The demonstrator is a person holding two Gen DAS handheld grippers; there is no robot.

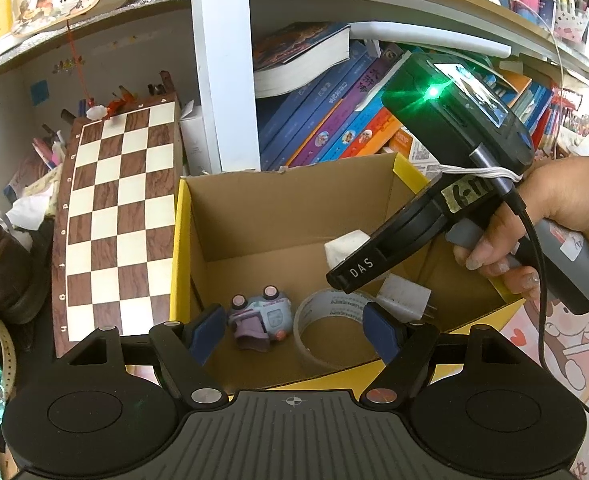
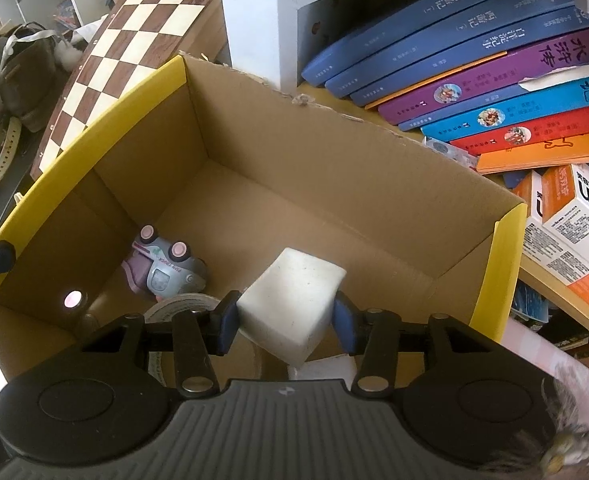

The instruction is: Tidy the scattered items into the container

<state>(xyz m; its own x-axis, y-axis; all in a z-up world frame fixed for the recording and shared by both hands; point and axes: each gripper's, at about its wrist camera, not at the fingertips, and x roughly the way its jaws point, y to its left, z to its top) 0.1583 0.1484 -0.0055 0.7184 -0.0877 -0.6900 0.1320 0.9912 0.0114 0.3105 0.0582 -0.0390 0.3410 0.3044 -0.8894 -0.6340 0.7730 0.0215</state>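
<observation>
The cardboard box (image 2: 334, 184) is plain brown inside with yellow edges. In it lie a lilac-grey toy car (image 2: 166, 268) with pink wheels and a white block (image 2: 290, 304). Left of the box stands a chessboard (image 1: 118, 208), brown woodgrain and cream checks. Behind the box, blue, purple, red and orange books (image 2: 494, 92).
</observation>
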